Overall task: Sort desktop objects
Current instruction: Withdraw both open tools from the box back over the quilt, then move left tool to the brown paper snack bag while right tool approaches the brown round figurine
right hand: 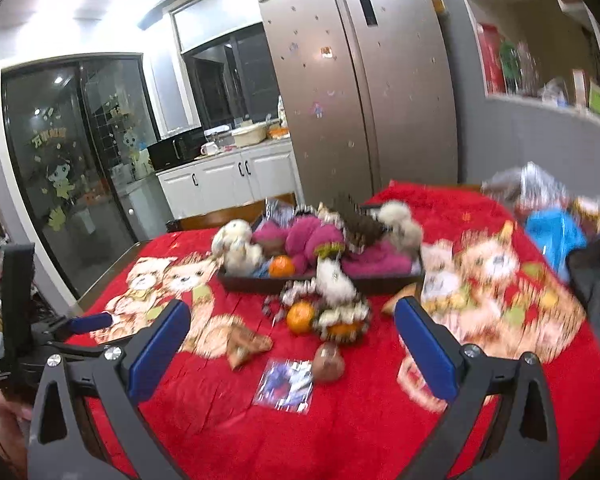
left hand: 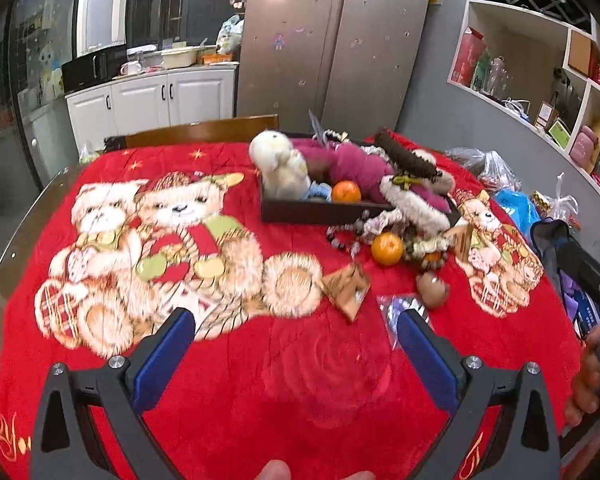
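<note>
A dark tray [left hand: 320,211] [right hand: 260,282] on the red bear-print blanket holds a white plush toy [left hand: 278,168] [right hand: 238,246], magenta plush pieces [left hand: 354,164] [right hand: 308,240] and an orange [left hand: 346,192] [right hand: 281,266]. In front of the tray lie a second orange [left hand: 387,249] [right hand: 300,317], a bead string, fluffy rings, a brown packet [left hand: 347,288] [right hand: 246,346], a brown nut-like lump [left hand: 432,288] [right hand: 329,362] and a clear bag with blue contents [left hand: 400,308] [right hand: 286,384]. My left gripper [left hand: 296,326] and right gripper [right hand: 292,324] both hover open over the near blanket, holding nothing.
Plastic bags [left hand: 516,204] [right hand: 556,232] and a dark bag [left hand: 572,264] crowd the table's right side. A wooden chair back [left hand: 204,130] stands behind the table, with a fridge [left hand: 332,40] and white cabinets [left hand: 148,100] beyond. The other gripper's body [right hand: 16,320] shows at left.
</note>
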Demonstrator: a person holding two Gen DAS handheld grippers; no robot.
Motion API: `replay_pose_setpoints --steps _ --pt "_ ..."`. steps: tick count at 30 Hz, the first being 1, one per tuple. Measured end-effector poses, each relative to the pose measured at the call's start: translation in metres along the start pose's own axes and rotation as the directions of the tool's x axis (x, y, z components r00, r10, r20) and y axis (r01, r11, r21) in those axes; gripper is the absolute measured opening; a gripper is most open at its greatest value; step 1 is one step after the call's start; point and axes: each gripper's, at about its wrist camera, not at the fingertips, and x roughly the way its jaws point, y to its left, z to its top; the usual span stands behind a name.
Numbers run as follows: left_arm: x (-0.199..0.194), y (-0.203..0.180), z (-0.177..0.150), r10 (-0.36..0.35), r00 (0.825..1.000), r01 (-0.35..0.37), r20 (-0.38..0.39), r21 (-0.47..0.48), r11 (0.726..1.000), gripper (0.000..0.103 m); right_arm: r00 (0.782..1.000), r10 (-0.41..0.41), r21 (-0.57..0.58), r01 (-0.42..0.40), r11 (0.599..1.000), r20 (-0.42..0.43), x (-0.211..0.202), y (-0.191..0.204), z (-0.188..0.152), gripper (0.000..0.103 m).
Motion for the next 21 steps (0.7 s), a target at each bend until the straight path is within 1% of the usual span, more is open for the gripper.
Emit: replay_pose_setpoints --steps 4,7,10,15,21 --pt "0.005 0.000 -0.009 0.003 1.000 -0.003 -0.002 0.004 1.000 0.103 1.000 -0.012 -0.004 0.012 1.000 -0.026 -0.001 -0.004 -0.016 0.103" --pt "0.014 -0.001 -0.012 -0.011 1.000 0.011 -0.010 0.008 1.000 0.103 0.999 0.016 0.010 -0.016 1.000 -0.047 0.004 -0.008 -0.023 0.103" --pt "0.024 -0.007 -0.013 -0.019 1.000 0.019 -0.015 0.032 0.999 0.103 0.997 0.041 0.015 -0.041 0.999 -0.065 0.012 -0.012 -0.028 0.103" --pt "0.051 -0.021 -0.012 -0.032 0.999 0.035 -0.036 0.080 0.996 0.103 0.993 0.053 0.033 -0.050 0.998 -0.104 0.034 -0.016 -0.032 0.103" --pt "0.081 -0.028 -0.010 -0.026 0.997 0.033 -0.073 0.095 0.995 0.103 0.986 0.045 0.046 -0.039 0.998 -0.159 0.062 -0.021 -0.039 0.103"
